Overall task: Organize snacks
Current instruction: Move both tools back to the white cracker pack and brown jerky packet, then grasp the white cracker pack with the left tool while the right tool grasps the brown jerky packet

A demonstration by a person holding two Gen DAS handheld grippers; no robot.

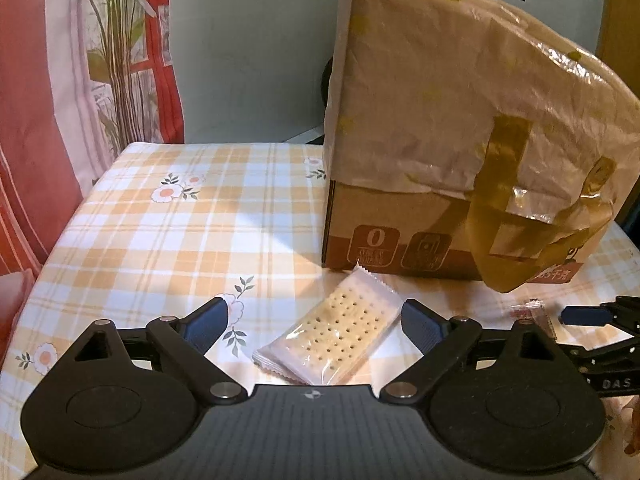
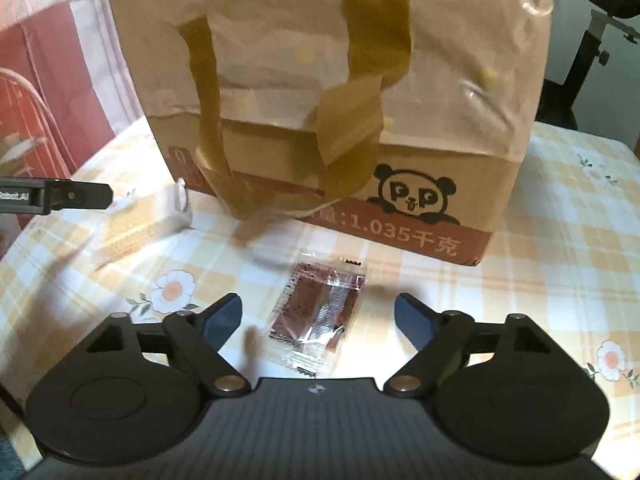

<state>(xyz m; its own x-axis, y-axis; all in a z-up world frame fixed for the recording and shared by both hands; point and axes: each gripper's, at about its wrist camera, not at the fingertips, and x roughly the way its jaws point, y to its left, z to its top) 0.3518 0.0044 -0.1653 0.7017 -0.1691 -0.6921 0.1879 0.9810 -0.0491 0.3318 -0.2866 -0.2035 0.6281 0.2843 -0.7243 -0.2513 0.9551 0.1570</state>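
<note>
The cracker packet (image 1: 330, 330) looks light and brittle, so the open left claw (image 1: 315, 320) should pinch its long edges gently. At 12 o'clock of the open right claw (image 2: 318, 316), the dark snack sachet (image 2: 320, 312) seems slippery; grip its middle.

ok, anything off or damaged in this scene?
Nothing spilled. The brown cardboard box is draped in a crinkled translucent plastic bag whose olive handles hang loose down its front. The clear-wrapped cracker packet and the small dark red snack sachet lie intact on the checked tablecloth, each between open gripper fingers.
</note>
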